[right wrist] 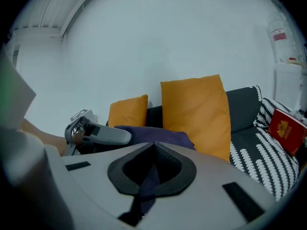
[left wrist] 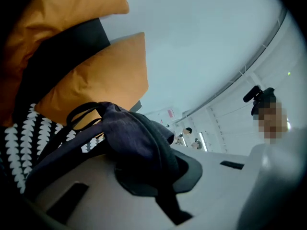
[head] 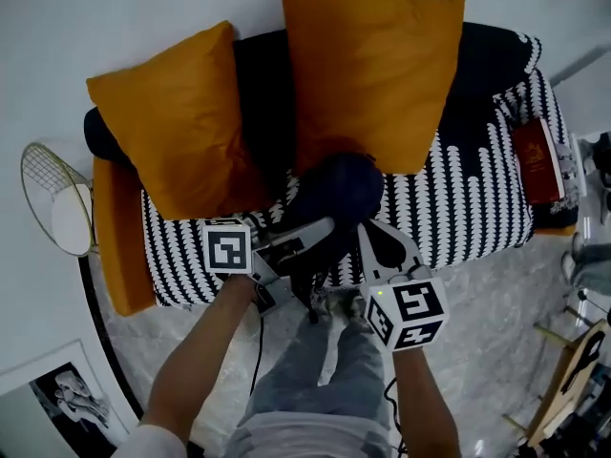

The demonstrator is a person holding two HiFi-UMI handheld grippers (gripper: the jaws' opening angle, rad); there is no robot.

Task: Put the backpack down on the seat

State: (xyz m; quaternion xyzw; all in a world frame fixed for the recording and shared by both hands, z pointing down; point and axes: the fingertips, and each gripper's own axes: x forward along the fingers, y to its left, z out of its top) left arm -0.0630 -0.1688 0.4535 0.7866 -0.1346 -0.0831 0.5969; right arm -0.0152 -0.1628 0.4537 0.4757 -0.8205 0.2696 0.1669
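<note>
A dark navy backpack (head: 339,189) hangs at the front edge of the sofa's black-and-white patterned seat (head: 468,208), just below the two orange cushions. My left gripper (head: 325,229) comes at it from the left and is shut on its dark fabric (left wrist: 129,138), with a loop handle beside the jaws. My right gripper (head: 366,229) comes from the right and is shut on a navy strap (right wrist: 148,176) that runs between its jaws. In the right gripper view the left gripper (right wrist: 103,134) lies against the bag's top. The bag's underside is hidden.
Two orange cushions (head: 181,122) (head: 368,65) lean on the dark sofa back. A red book (head: 537,160) lies at the seat's right end. An orange throw (head: 119,246) drapes the left arm, next to a wire side table (head: 52,198). The person's legs (head: 320,351) stand before the sofa.
</note>
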